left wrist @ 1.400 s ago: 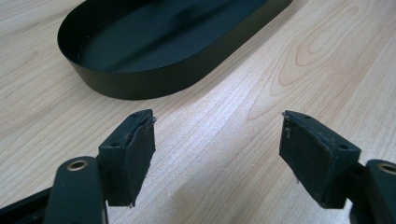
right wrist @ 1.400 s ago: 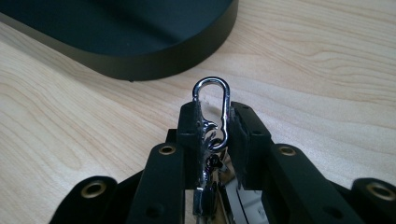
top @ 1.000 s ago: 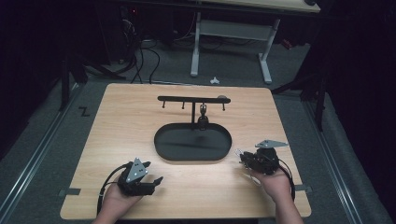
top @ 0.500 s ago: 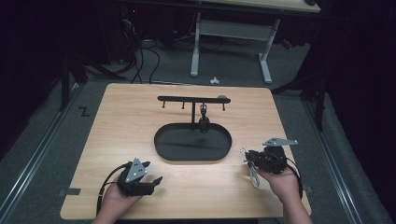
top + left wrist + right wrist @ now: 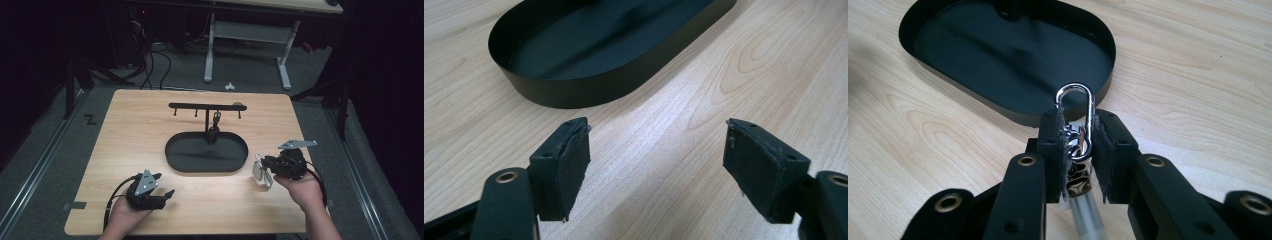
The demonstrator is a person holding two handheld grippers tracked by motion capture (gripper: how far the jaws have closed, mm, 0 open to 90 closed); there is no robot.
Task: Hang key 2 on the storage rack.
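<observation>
A black oval tray [image 5: 240,162] lies in the middle of the table, with a black hook rack [image 5: 205,106] rising from it; a dark keychain [image 5: 215,131] hangs from one hook. My right gripper [image 5: 263,172] is just right of the tray, shut on a silver carabiner keychain [image 5: 1076,122] whose loop sticks out above the jaws toward the tray [image 5: 1013,55]. A clear tag [image 5: 259,172] dangles from it. My left gripper [image 5: 162,192] rests open on the wood at the front left, with nothing between its pads [image 5: 574,160], facing the tray [image 5: 589,85].
The wooden table [image 5: 130,135] has bare wood on both sides of the tray. Beyond its far edge stand a white desk frame [image 5: 245,40] and cables [image 5: 150,60] on the grey floor. A small white object [image 5: 229,86] lies on the floor behind the table.
My right gripper has shifted slightly toward the front right, carrying the carabiner keychain away from the tray. The left gripper has stayed put.
</observation>
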